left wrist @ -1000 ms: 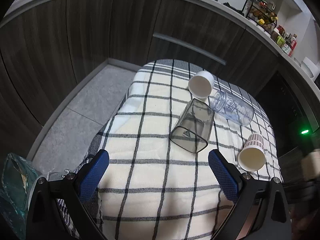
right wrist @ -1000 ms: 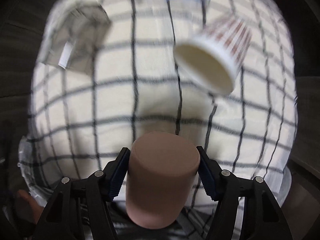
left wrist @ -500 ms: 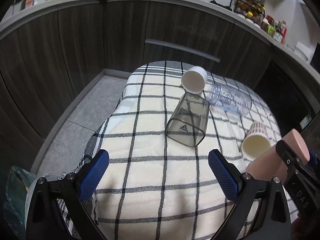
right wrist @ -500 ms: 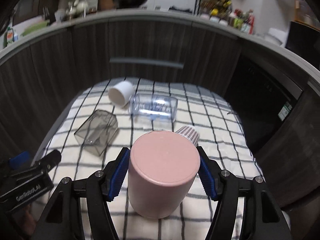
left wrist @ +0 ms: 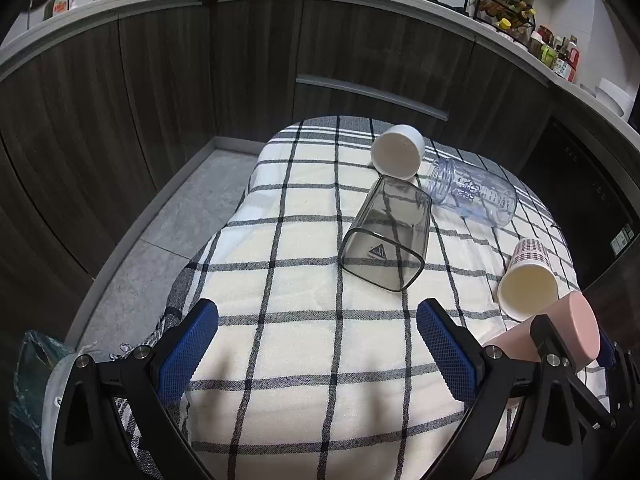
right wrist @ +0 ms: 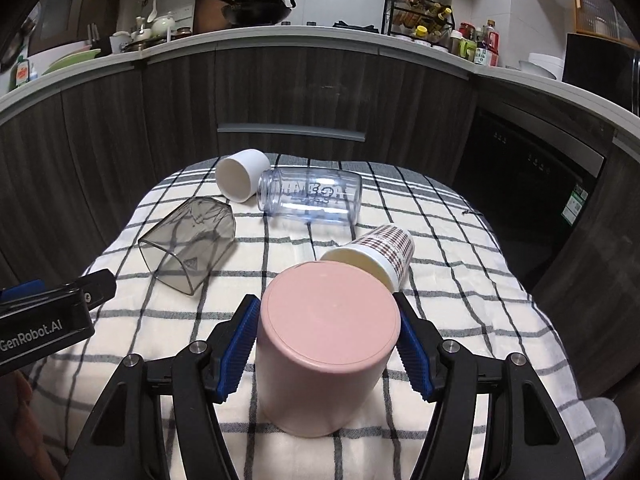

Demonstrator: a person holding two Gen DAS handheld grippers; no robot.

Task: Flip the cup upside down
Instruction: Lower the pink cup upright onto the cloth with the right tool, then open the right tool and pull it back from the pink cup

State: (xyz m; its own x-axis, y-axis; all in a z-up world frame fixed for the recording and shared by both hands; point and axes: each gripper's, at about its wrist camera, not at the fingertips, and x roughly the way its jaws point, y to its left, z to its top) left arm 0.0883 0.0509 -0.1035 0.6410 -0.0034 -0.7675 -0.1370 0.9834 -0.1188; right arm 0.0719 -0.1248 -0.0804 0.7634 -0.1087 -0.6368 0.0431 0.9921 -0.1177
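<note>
since a second ago the right gripper [right wrist: 327, 346], clenched on the pink cup [right wrist: 326, 344], has turned it base-up over the cloth [right wrist: 460, 300] near the paper cup [right wrist: 374, 256], flip nearly done; left gripper [left wrist: 316, 346] open, idle.

Kitchen interior, dim lighting, dark wood-grain cabinetry on a curved run.

Base cabinets [right wrist: 280, 92] carry a pale countertop [right wrist: 304, 36] and one long grey drawer handle [right wrist: 291, 133]. A black wok [right wrist: 260, 8] sits on the counter, with a teapot [right wrist: 160, 24] and green plate [right wrist: 72, 60] to the left and a wire spice rack [right wrist: 424, 16] with bottles to the right. A black built-in appliance [right wrist: 532, 184] occupies the right side. Grey stone floor tiles [left wrist: 160, 216] lie left of the table, which is covered by a cream cloth [left wrist: 304, 304] with a black check. White wall tiles [right wrist: 532, 4] sit behind the counter.
</note>
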